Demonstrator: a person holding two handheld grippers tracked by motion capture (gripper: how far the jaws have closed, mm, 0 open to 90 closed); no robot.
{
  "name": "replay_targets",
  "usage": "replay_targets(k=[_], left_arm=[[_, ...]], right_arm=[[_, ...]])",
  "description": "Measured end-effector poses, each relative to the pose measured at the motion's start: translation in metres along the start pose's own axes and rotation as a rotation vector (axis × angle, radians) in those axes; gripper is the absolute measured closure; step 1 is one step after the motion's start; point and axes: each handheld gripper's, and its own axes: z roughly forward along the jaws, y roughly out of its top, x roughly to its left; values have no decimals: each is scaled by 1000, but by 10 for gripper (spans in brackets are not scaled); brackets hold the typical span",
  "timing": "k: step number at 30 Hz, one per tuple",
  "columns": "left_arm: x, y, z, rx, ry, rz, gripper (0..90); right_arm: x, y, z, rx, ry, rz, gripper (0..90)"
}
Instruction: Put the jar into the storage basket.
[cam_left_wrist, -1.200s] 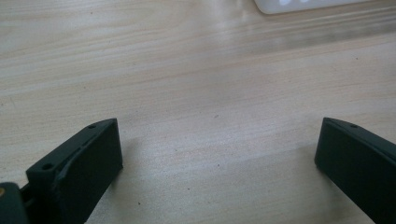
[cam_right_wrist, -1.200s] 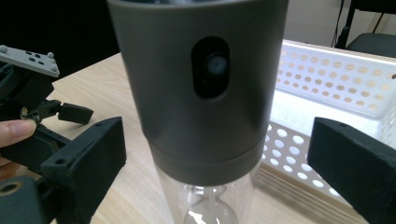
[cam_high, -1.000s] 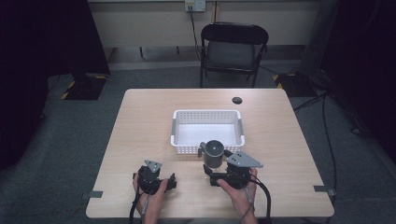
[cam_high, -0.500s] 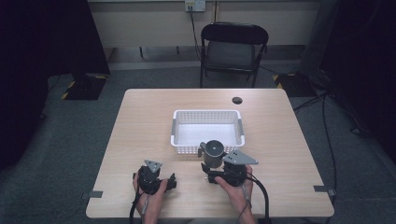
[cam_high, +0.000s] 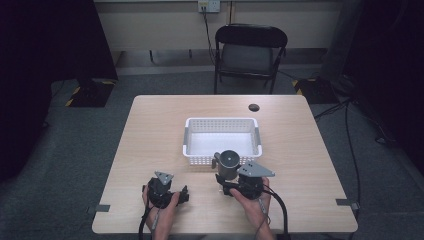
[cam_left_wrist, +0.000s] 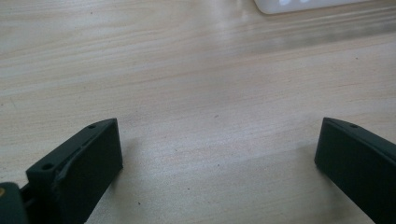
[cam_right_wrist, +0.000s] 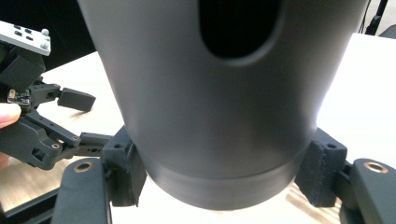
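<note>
A dark grey metal cup (cam_high: 229, 161) with a small side handle stands near the front edge of the white basket (cam_high: 221, 121). My right gripper (cam_high: 227, 176) is shut on its lower part. In the right gripper view the cup (cam_right_wrist: 224, 102) looms large, and both jaws press against its bottom band around my right gripper's midpoint (cam_right_wrist: 224, 175). My left gripper (cam_high: 173, 190) rests low over the wooden table (cam_high: 150, 130), to the left of the cup. It is open, with bare wood between its jaws (cam_left_wrist: 219, 154). It is also seen as the left gripper (cam_right_wrist: 86, 119) in the right gripper view.
The white slotted basket looks empty; its corner (cam_left_wrist: 303, 4) shows in the left gripper view. A small black round object (cam_high: 254, 107) lies near the table's far edge. A black folding chair (cam_high: 250, 50) stands behind the table.
My right gripper has shifted slightly to the left with the cup held in it. The left gripper has stayed in place.
</note>
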Motion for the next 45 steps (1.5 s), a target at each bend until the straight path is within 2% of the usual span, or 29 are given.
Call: replay_targets(k=[12, 21, 45], left_arm=[[0, 0, 0, 0, 0, 0, 2], [0, 0, 0, 0, -1, 1, 2], [0, 0, 0, 0, 0, 1, 2]], right_arm=[[2, 4, 1, 8, -3, -8, 307], [0, 10, -2, -6, -4, 7, 308], [-5, 36, -8, -21, -19, -13, 310]])
